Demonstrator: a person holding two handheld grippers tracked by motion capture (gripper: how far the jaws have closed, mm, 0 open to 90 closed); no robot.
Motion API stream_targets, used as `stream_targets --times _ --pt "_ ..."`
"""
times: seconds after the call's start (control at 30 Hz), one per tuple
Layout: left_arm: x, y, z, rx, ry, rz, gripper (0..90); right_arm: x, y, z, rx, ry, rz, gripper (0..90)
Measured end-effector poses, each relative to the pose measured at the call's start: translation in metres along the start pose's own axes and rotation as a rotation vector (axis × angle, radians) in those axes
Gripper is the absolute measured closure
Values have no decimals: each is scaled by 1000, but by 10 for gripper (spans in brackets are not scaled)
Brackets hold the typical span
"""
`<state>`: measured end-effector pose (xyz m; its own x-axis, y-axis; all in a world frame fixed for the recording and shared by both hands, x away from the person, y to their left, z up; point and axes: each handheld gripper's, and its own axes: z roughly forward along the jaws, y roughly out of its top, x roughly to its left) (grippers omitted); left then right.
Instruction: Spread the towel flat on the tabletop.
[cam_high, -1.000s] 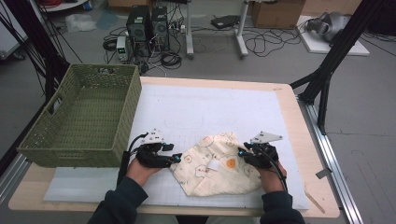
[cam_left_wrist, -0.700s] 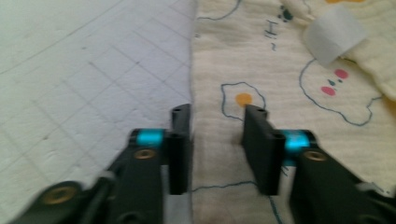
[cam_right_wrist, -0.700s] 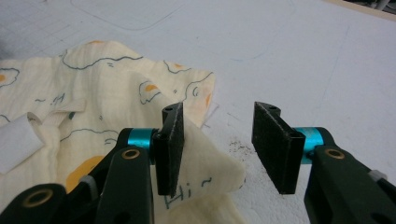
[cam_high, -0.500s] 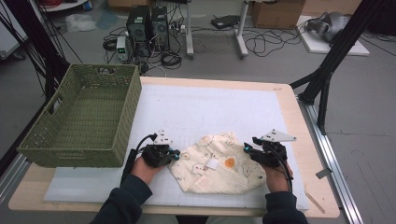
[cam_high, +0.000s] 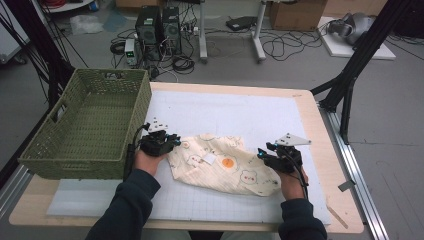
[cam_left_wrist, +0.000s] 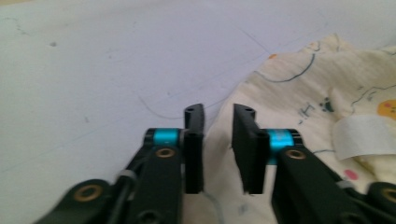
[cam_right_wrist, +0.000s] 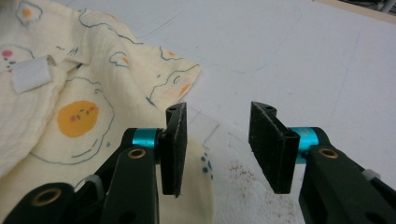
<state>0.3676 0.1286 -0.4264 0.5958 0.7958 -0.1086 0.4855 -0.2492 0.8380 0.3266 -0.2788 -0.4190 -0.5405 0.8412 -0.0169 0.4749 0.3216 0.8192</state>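
**A:** High view: my left gripper (cam_high: 170, 141) sits at the left end of the cream printed cloth (cam_high: 225, 162), my right gripper (cam_high: 265, 154) at its right end, on the white mat (cam_high: 240, 115). What worries you?

**B:** Your left one. How do its jaws stand?

**A:** In the left gripper view they're a narrow gap apart and have just been opening; the cloth edge (cam_left_wrist: 219, 154) lies under that gap, but neither pad presses on it. The right jaws stand wider, with bare mat between them and the cloth just beside the left pad (cam_right_wrist: 175, 149), nothing held.

**B:** Then if you lift now, I'd judge the left end slips free, or you pinch one layer and the cloth drags skewed.

**A:** Agreed. The count: one cloth, one green wicker basket (cam_high: 65, 150) at the far left, two grippers, one white tag (cam_high: 210, 159).
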Motion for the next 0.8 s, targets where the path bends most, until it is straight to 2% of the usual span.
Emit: stream_targets --times 0.07,0.13,0.17,0.3,0.37,0.53,0.63,0.73,0.77,0.8 --pt "-3 1 0 -17 -9 4 619 -2 2 7 11 13 3 569" --pt "-5 2 0 -40 -20 1 461 -4 6 15 24 19 -6 567" --pt "-6 2 -1 -56 -42 -2 439 -3 8 18 27 25 -16 564" --pt "-8 3 -6 -98 -69 2 400 1 18 31 42 44 -87 559" --pt "-9 2 -8 -111 -99 -4 371 3 26 38 49 68 -102 544" --pt "-9 -5 -12 -125 -130 -9 302 7 40 59 65 113 -108 509" --pt "-9 -9 -15 -123 -135 -10 300 9 44 73 89 133 -104 486" --pt "-10 -8 -17 -121 -140 -4 306 13 49 85 117 151 -109 511" --pt "-10 -8 -18 -118 -143 3 316 13 50 88 111 151 -110 514" --pt "-11 -8 -18 -116 -139 6 329 14 50 92 125 156 -99 514"
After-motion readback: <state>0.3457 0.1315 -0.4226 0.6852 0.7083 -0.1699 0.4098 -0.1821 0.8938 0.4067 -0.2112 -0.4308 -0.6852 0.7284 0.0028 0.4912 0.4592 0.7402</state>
